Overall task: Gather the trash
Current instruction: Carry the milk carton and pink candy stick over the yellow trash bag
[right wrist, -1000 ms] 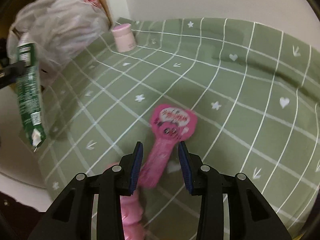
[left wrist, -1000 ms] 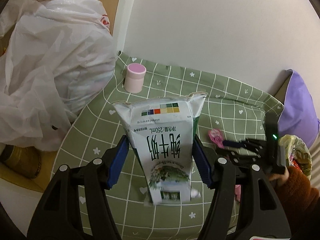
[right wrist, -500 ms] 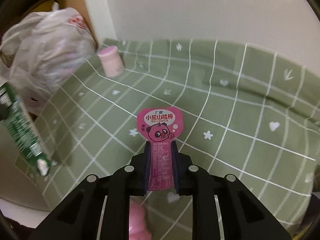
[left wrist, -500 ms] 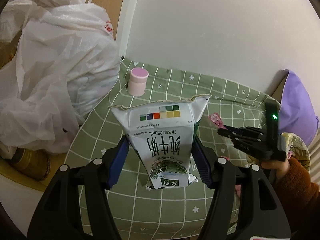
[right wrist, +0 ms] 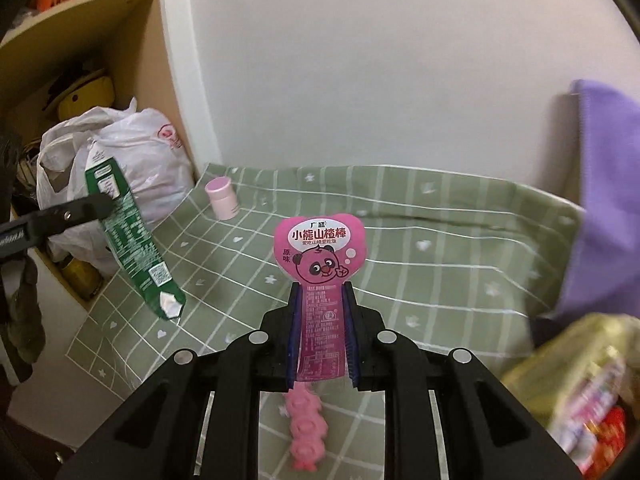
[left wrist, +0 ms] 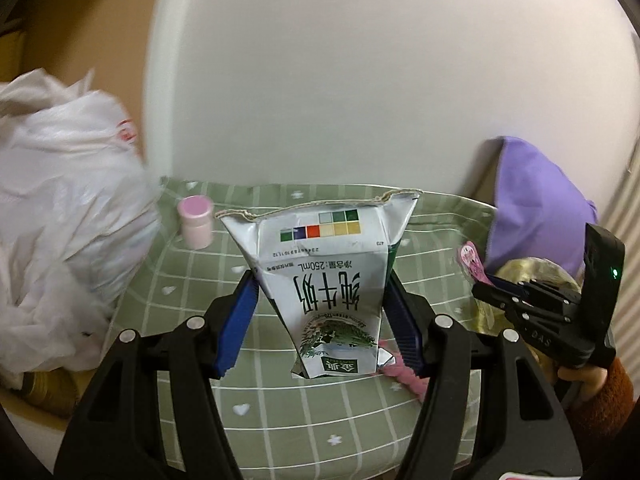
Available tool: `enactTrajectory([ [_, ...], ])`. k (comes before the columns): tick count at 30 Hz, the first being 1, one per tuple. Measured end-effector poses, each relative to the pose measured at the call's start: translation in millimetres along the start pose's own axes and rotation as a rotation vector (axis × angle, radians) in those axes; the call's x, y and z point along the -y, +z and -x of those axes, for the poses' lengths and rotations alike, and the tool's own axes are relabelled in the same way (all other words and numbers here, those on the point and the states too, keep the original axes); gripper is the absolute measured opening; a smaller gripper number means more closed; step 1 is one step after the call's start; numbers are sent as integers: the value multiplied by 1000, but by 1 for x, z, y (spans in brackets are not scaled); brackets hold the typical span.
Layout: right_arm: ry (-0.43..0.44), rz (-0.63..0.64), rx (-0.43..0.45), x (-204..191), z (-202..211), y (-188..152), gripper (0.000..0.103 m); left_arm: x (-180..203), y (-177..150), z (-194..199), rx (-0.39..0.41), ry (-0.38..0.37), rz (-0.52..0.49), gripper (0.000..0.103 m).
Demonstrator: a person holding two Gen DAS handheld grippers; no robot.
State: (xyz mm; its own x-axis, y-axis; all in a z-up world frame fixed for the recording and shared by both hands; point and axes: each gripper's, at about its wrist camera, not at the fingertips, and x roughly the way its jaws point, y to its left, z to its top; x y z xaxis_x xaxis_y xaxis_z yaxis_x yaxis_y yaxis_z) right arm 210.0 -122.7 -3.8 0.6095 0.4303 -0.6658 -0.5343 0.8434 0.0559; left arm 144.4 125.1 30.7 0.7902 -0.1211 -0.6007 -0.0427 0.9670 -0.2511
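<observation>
Left tongs clamp a flattened milk carton, upside down, held up off the green checked cloth. Right tongs just narrowed and grip a pink snack wrapper by its stem, also raised. Pink cup stands far left on the cloth, beside white plastic bag. Pink bumpy stick lies near, below right tongs. Purple pillow at right.

milk carton reading "纯牛奶", "250mL", pink wrapper reading "小熊山楂棒", "原味"
</observation>
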Motion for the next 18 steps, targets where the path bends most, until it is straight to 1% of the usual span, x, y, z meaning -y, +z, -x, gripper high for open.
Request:
enactTrajectory([
  [3,-68,-29,26,7,29,-11,19,12,2,-3,-12,-57,-16,59],
  [7,-164,-84,74,26,75,-25,19,36,8,-7,-20,-146,-40,59],
  [13,-332,-176,136,62,144,-48,19,103,21,-17,-15,-305,-145,59],
  [18,-416,-243,175,88,182,-63,19,170,29,-26,-4,-435,-237,59],
])
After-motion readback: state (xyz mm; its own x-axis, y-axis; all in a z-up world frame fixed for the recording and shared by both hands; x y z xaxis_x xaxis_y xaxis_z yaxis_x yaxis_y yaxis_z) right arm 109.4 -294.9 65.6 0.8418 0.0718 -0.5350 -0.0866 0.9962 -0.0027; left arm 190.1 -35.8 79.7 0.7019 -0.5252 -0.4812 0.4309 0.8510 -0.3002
